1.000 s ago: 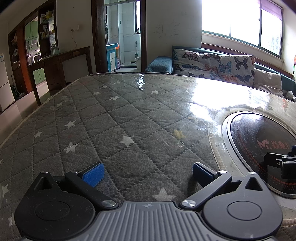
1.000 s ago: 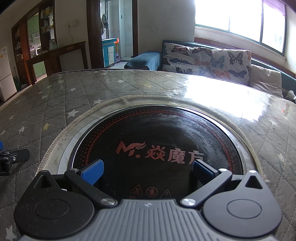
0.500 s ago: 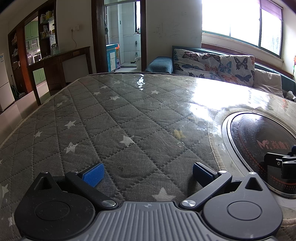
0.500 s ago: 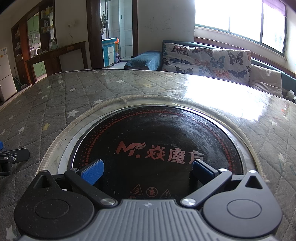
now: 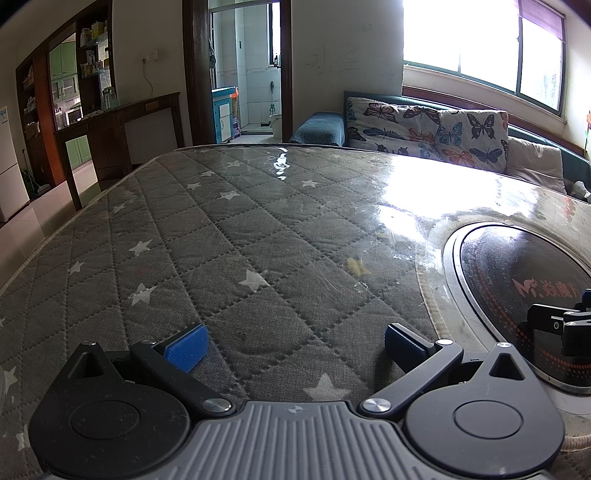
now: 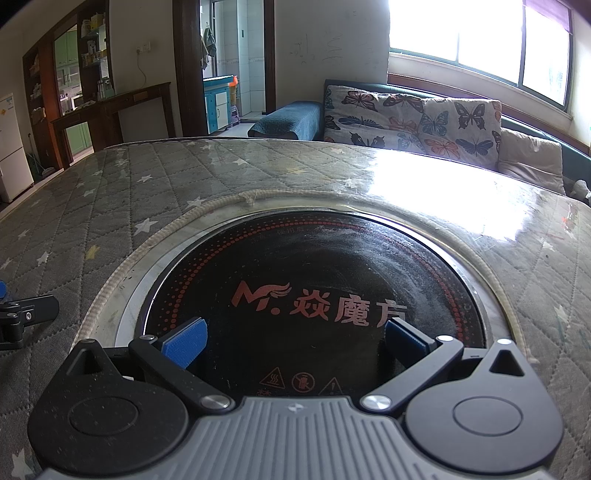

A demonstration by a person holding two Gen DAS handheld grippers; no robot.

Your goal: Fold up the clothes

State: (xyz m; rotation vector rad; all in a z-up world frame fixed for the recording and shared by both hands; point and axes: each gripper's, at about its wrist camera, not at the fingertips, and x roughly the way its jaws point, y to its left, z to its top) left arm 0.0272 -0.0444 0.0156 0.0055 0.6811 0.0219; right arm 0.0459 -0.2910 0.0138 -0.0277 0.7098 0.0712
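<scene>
The right hand-held gripper [image 5: 565, 325] was cut off by the left wrist view's edge; the induction cooktop [image 5: 517, 280] ran past it too. Window [image 6: 480, 33] glare washed out the table [image 6: 424, 177].

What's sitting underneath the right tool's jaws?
A round black cooktop with red lettering, set into the quilted star-patterned table cover. The right gripper hides its near edge. No clothes show.

Wide stretch of quilted star-print tabletop [image 5: 229, 236] lies flat ahead of the left gripper [image 5: 293, 341], nothing standing on it. To its right the round black cooktop [image 6: 306, 295] sits flush in the table under the right gripper [image 6: 295, 341]. Beyond the far edge, the butterfly-cushioned sofa [image 6: 417, 118] blocks the way.
</scene>
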